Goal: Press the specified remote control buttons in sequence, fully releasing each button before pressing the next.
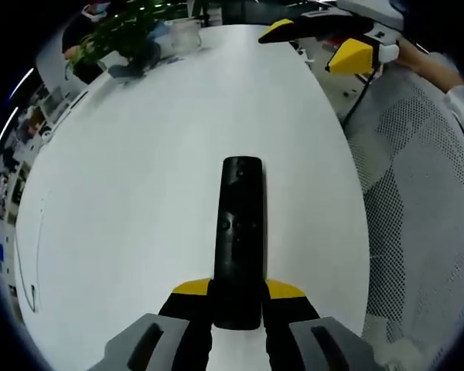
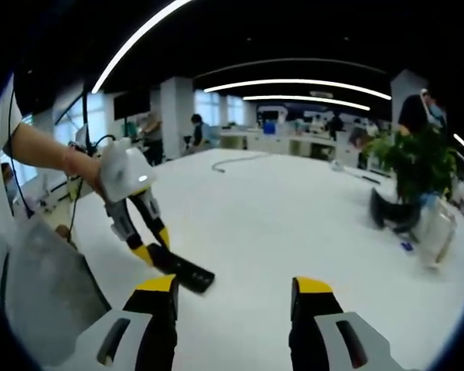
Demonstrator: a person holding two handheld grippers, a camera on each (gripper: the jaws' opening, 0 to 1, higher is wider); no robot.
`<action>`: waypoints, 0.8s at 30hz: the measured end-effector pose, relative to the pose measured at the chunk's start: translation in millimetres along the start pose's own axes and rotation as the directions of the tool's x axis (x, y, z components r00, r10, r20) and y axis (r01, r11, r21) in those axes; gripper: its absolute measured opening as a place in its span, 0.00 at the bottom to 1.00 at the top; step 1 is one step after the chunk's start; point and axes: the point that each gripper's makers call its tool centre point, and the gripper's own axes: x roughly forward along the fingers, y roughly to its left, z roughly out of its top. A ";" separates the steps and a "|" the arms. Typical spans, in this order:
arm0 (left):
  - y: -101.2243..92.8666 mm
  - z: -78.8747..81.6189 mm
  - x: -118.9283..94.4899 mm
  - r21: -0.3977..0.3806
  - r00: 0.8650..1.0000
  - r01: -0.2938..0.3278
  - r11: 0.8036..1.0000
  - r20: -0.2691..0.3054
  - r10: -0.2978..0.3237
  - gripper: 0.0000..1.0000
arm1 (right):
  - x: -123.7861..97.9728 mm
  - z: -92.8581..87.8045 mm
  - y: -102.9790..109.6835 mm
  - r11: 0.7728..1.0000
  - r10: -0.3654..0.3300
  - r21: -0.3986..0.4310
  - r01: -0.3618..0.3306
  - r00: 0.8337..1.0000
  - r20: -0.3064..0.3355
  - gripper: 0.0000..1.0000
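In the left gripper view, the left gripper (image 1: 237,297) sits at the bottom centre of the frame with its yellow-tipped jaws closed against the near end of a black remote control (image 1: 240,232), one jaw on each side. The remote runs straight up the middle of the picture, lying flat over the white table (image 1: 139,170), with its buttons facing up; a round button cluster shows near its middle. At the upper right of that frame the right gripper (image 1: 325,42) comes in, yellow tips showing, well apart from the remote, with a person's arm (image 1: 441,69) behind it. A white mesh chair back (image 1: 417,216) fills the right side beyond the table edge, and a potted plant (image 1: 120,35) stands at the upper left, at the far end of the table. In the right gripper view, the right gripper (image 2: 236,297) rises from the bottom of the frame with its jaws spread wide and nothing between them, above the bare white tabletop (image 2: 294,216). At left centre, the left gripper (image 2: 151,251) appears, held by a hand (image 2: 85,170), gripping the remote control (image 2: 184,270), which slants down toward the lower middle of the frame. The plant (image 2: 414,166) stands at the right, beside a clear container (image 2: 437,232). Office desks and people show far back under long ceiling lights.
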 end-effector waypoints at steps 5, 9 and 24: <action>-6.4 -0.8 -0.3 0.002 1.000 0.001 1.000 0.000 -0.001 0.24 | 1.1 -1.6 1.9 1.000 0.007 -0.004 -0.007 1.000 -0.009 0.56; -12.1 -1.5 -0.4 0.000 1.000 0.000 1.000 0.002 0.000 0.24 | 1.5 -2.3 3.4 1.000 0.013 -0.007 -0.013 1.000 -0.013 0.55; -33.6 -2.4 -1.1 0.006 1.000 0.002 1.000 0.014 -0.002 0.24 | 3.0 -5.6 8.0 0.999 0.033 -0.017 -0.033 0.999 -0.033 0.53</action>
